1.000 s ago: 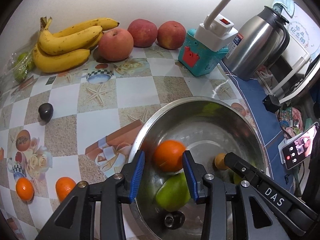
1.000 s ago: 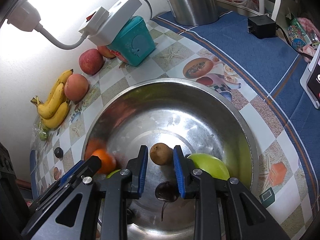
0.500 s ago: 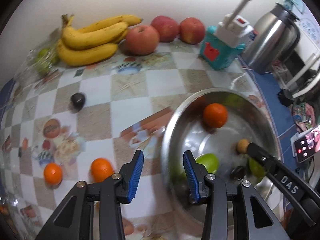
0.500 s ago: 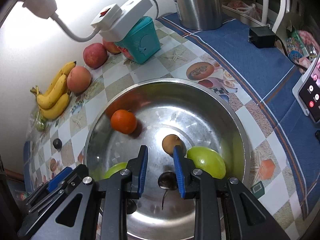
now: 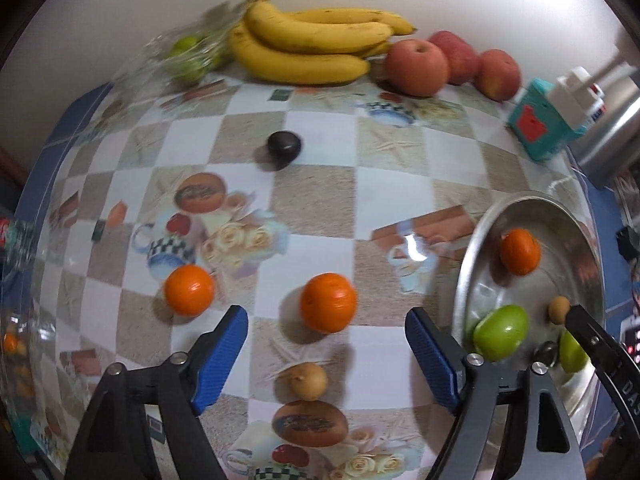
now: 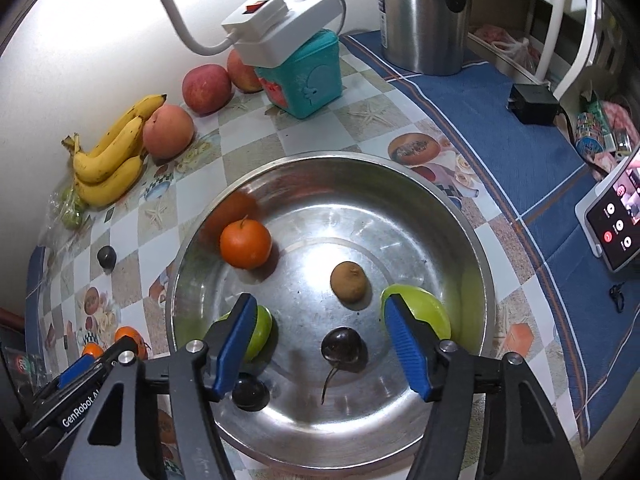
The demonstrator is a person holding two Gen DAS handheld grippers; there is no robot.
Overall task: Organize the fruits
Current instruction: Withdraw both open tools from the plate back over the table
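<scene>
A steel bowl [image 6: 476, 240] holds an orange [image 6: 245, 243], a small brown fruit [image 6: 349, 282], a dark cherry [image 6: 342, 345], two green fruits [image 6: 424, 312] and another dark fruit [image 6: 249, 394]. My right gripper [image 6: 320, 312] hangs over the bowl, jaws opening, nothing between them. My left gripper [image 5: 326, 326] is over the tablecloth left of the bowl [image 5: 476, 236], jaws opening, with an orange [image 5: 328, 307] just ahead of the gap and untouched. Another orange [image 5: 189, 290], a small brown fruit [image 5: 308, 381] and a dark fruit [image 5: 284, 145] lie on the cloth.
Bananas [image 5: 308, 44], three apples [image 5: 416, 67] and a bag of green fruit [image 5: 188, 54] line the wall. A teal box [image 6: 308, 80] with a white power strip [image 6: 280, 28], a steel kettle [image 6: 424, 12], a black adapter [image 6: 532, 102] and a phone [image 6: 616, 224] stand to the right.
My left gripper swung left out of the bowl to the table and opened wide. The orange it left behind rolled across the bowl. My right gripper opened, leaving the brown fruit in the bowl.
</scene>
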